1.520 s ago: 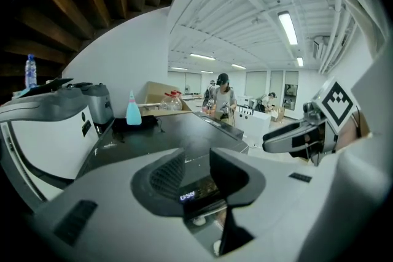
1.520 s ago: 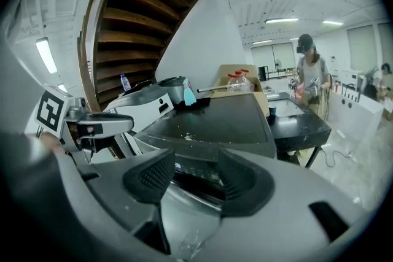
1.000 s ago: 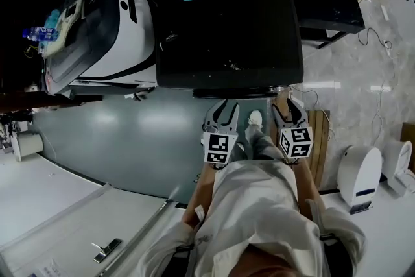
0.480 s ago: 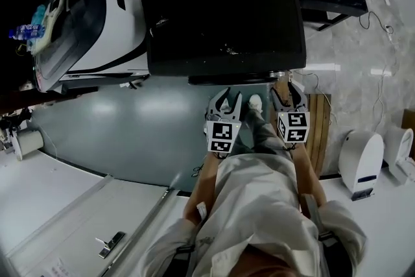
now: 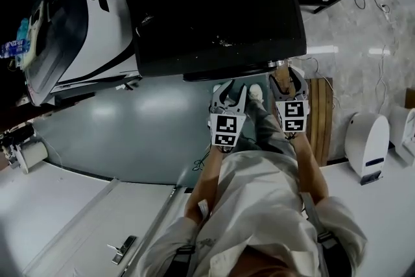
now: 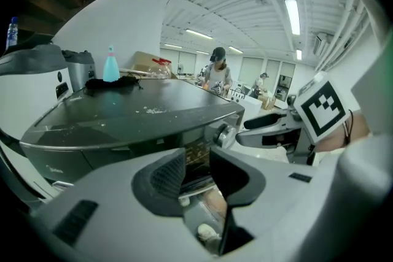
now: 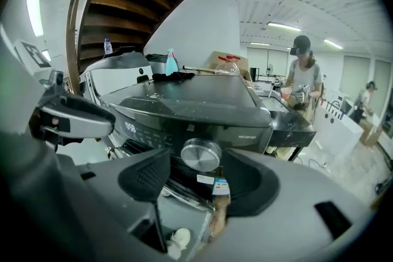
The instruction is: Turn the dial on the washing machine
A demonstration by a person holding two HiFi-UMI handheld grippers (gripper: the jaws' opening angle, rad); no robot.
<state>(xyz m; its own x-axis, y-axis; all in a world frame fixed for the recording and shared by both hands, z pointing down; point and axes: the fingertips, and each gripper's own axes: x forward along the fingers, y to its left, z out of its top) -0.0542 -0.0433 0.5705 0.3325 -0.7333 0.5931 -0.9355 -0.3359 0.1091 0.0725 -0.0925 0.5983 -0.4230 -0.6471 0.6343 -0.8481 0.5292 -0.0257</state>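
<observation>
Our right claw (image 7: 196,173) hangs just short of the round silver dial (image 7: 201,154) on the front panel of the black top-loading washing machine (image 5: 214,10). Its jaws have just been opening and now stand released, one to each side of the dial as we look along them, the pads not touching it. Our left claw (image 6: 196,170) hangs beside it, facing the same panel, jaws slightly apart and grasping nothing. A white washing machine (image 5: 97,29) stands next to the black one
</observation>
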